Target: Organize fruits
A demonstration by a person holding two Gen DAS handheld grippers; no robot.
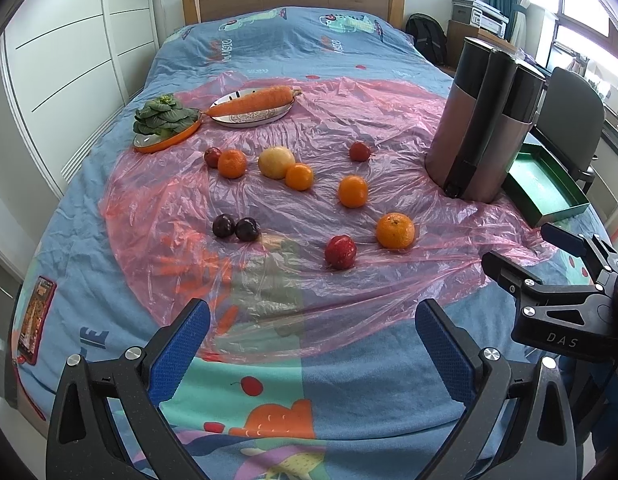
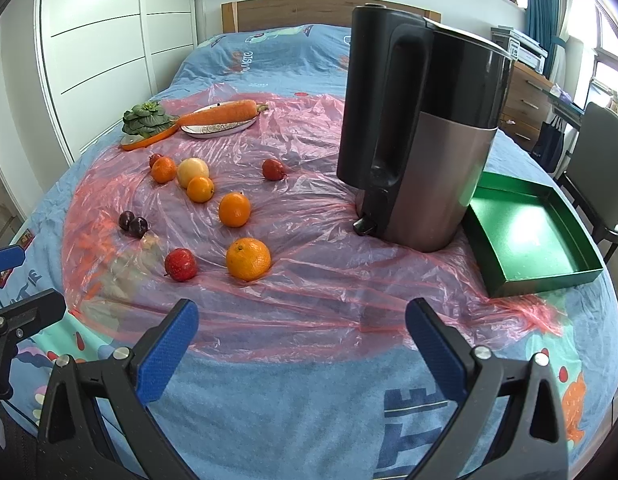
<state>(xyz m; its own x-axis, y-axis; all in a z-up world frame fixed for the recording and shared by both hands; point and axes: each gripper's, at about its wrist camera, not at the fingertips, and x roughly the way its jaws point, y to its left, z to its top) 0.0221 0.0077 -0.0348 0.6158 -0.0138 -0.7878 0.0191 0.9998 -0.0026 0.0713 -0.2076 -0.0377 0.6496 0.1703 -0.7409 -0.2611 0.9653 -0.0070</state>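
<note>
White wardrobe doors line the left side of a bedroom whose bed carries a blue cartoon-print cover with a crinkled pink plastic sheet spread over its middle. On that sheet the fruit lies scattered: four oranges, the nearest orange sitting just right of a red apple, two dark plums touching each other further left, a pale yellow fruit touching another orange, and a small red fruit further back on its own. Behind them a carrot rests across a white plate, beside an orange dish of leafy greens. A tall black-and-silver juicer stands upright on the right part of the sheet, and an empty green tray lies just beside it near the bed's right edge. Both claws hang above the near end of the bed, holding nothing: the left claw has its blue-padded fingers wide apart, and the right claw is spread the same way.
</note>
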